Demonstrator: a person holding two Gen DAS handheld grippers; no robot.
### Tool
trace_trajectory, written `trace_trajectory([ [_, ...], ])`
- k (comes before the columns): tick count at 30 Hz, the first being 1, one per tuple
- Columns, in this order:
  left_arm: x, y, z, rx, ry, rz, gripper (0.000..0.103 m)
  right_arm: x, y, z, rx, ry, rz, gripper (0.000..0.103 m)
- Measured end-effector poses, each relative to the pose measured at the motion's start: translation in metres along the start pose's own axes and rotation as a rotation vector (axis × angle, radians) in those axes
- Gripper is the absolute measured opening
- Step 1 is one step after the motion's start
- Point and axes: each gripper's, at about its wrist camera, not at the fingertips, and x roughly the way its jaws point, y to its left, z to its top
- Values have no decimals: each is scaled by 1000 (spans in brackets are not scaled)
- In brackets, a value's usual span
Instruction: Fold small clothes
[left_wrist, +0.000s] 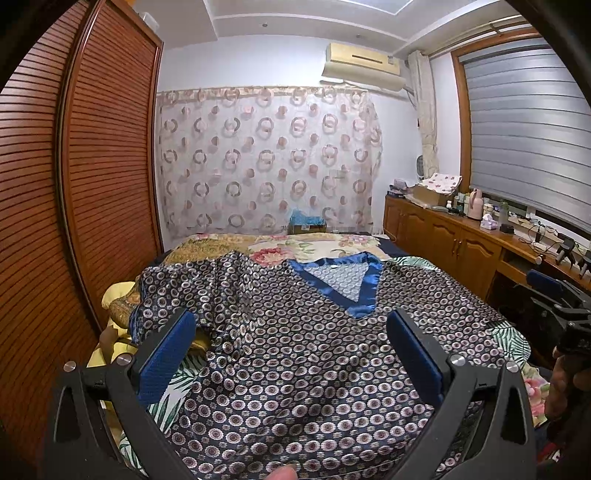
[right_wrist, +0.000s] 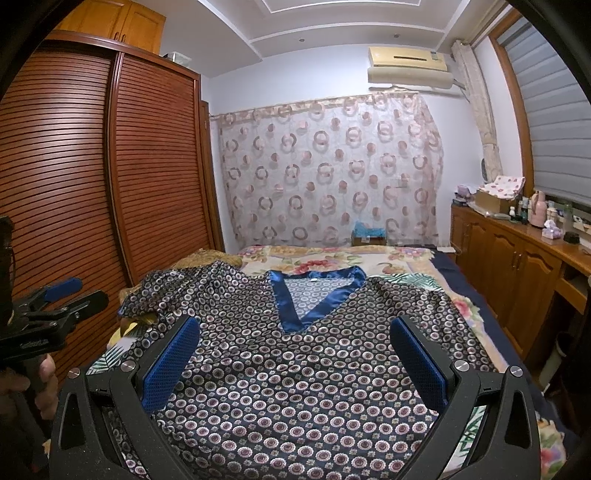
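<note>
A dark blue satin top (left_wrist: 295, 350) with a ring pattern and a bright blue V-neck band (left_wrist: 351, 291) lies spread face up on the bed, neck away from me; it also shows in the right wrist view (right_wrist: 295, 369). Its left sleeve (left_wrist: 177, 291) is rumpled near the bed's left edge. My left gripper (left_wrist: 291, 325) is open and empty, held above the top's lower part. My right gripper (right_wrist: 295, 332) is open and empty, held above the top below the V-neck (right_wrist: 314, 299). Each gripper shows at the side of the other's view.
The bed (left_wrist: 317, 247) has a floral cover. A slatted wooden wardrobe (left_wrist: 92, 166) stands along the left. A wooden cabinet (right_wrist: 517, 258) with bottles and boxes runs along the right under the window. A patterned curtain (left_wrist: 266, 158) hangs behind the bed.
</note>
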Motion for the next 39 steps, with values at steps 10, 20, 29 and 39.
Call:
trace_trajectory([
  [10, 41, 52, -23, -40, 85, 41, 103, 48, -3, -9, -35, 56, 64, 103],
  [20, 75, 112, -40, -75, 156, 87, 103, 105, -4, -20, -98, 133, 66, 103],
  [29, 106, 157, -44, -147, 246, 71, 86, 144, 12, -15, -144, 220, 98, 103],
  [39, 142, 190, -22, -157, 278, 76, 54, 177, 21, -19, -183, 289, 125, 103],
])
